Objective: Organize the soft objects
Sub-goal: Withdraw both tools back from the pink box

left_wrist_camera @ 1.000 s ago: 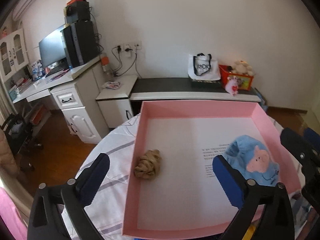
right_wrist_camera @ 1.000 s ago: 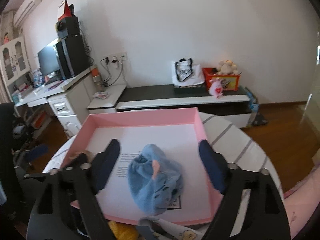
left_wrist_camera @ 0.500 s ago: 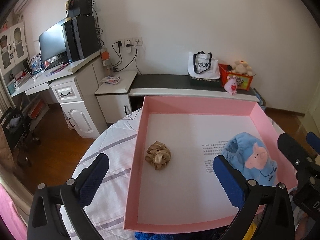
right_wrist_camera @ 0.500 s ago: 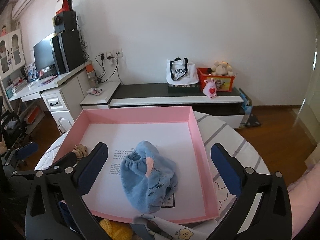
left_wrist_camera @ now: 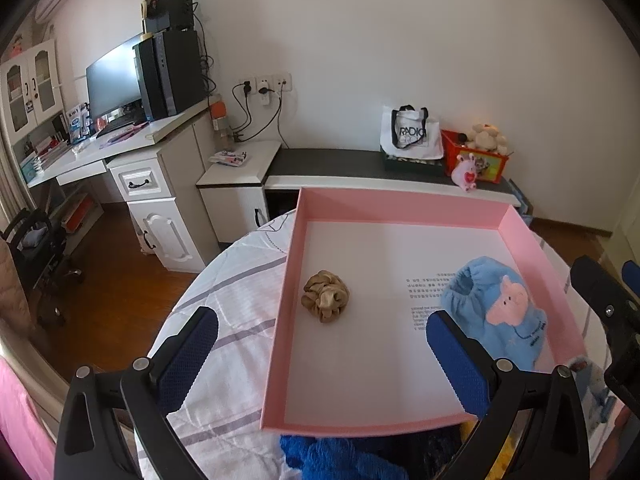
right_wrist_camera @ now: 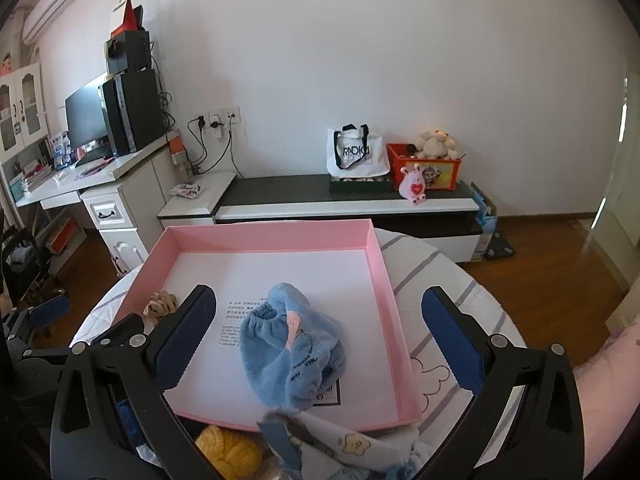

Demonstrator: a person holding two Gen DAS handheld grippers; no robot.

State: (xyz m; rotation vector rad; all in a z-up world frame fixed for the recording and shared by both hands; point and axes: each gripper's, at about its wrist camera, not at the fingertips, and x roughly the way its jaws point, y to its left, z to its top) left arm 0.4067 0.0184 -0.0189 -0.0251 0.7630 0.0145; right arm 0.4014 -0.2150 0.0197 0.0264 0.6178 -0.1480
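Observation:
A pink tray (left_wrist_camera: 400, 204) (right_wrist_camera: 264, 234) sits on a round table with a striped cloth. Inside lie a beige scrunchie (left_wrist_camera: 325, 295) (right_wrist_camera: 160, 303) on the left and a blue fleece hat with a pink pig (left_wrist_camera: 498, 308) (right_wrist_camera: 292, 338) on the right. My left gripper (left_wrist_camera: 320, 356) is open and empty, held above the tray's near edge. My right gripper (right_wrist_camera: 320, 344) is open and empty, above and behind the blue hat. In front of the tray lie a dark blue knitted item (left_wrist_camera: 332, 456), a yellow fluffy item (right_wrist_camera: 228, 450) and a light patterned cloth (right_wrist_camera: 352, 444).
The table's cloth (left_wrist_camera: 224, 320) extends left of the tray and right of it (right_wrist_camera: 448, 304). Behind are a white desk with monitor (left_wrist_camera: 116, 80), a low black-topped bench (right_wrist_camera: 320, 192) with a tote bag and toy box, and wooden floor.
Both grippers have pulled back and risen from the tray. The right gripper's fingers have opened wider and the blue hat lies free in the tray.

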